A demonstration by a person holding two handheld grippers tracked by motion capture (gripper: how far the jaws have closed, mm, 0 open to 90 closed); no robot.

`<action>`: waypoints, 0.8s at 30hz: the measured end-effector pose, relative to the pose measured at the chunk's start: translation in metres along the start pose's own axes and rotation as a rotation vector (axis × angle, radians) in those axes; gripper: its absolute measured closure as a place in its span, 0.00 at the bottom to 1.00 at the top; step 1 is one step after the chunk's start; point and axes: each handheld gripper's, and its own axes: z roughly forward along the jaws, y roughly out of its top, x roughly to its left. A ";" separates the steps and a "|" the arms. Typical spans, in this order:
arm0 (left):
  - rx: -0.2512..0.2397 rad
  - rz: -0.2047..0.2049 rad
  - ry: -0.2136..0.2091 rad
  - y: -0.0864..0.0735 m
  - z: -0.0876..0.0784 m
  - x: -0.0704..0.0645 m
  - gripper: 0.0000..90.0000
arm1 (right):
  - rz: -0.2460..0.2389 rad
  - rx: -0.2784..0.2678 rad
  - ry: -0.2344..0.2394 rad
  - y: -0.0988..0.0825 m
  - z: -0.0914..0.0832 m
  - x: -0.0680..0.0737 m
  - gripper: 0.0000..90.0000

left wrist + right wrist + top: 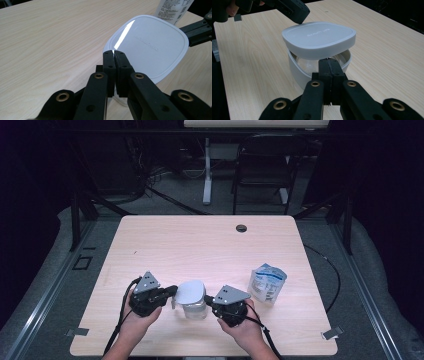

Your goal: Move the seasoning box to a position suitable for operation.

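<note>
Two jaw sets are engaged: my left gripper (pixel 169 291) is clamped on the white lid (pixel 190 291), raised askew over the clear container (pixel 194 309); my right gripper (pixel 209 299) pinches its rim. Judged step: lid removal; next, lift clear.

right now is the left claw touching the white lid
Touching. In the left gripper view the left claw is shut on the edge of the white lid, with the rim pinched between its jaws.
</note>
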 end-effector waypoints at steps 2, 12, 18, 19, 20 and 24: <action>0.000 -0.010 0.003 -0.002 -0.001 0.001 0.98 | 0.004 -0.001 0.000 0.001 0.000 0.000 1.00; -0.004 -0.019 0.033 -0.007 -0.006 0.005 0.88 | -0.005 -0.011 0.002 0.005 -0.001 0.001 1.00; -0.029 -0.041 0.052 -0.015 -0.009 0.009 0.78 | -0.010 -0.016 0.004 0.008 -0.001 0.002 1.00; -0.034 -0.046 0.055 -0.016 -0.009 0.010 0.77 | -0.011 -0.017 0.004 0.009 -0.001 0.002 1.00; -0.037 -0.054 0.054 -0.018 -0.010 0.010 0.76 | -0.011 -0.016 0.006 0.009 -0.001 0.002 1.00; -0.039 -0.055 0.061 -0.023 -0.010 0.012 0.70 | -0.019 -0.014 0.009 0.011 -0.002 0.002 1.00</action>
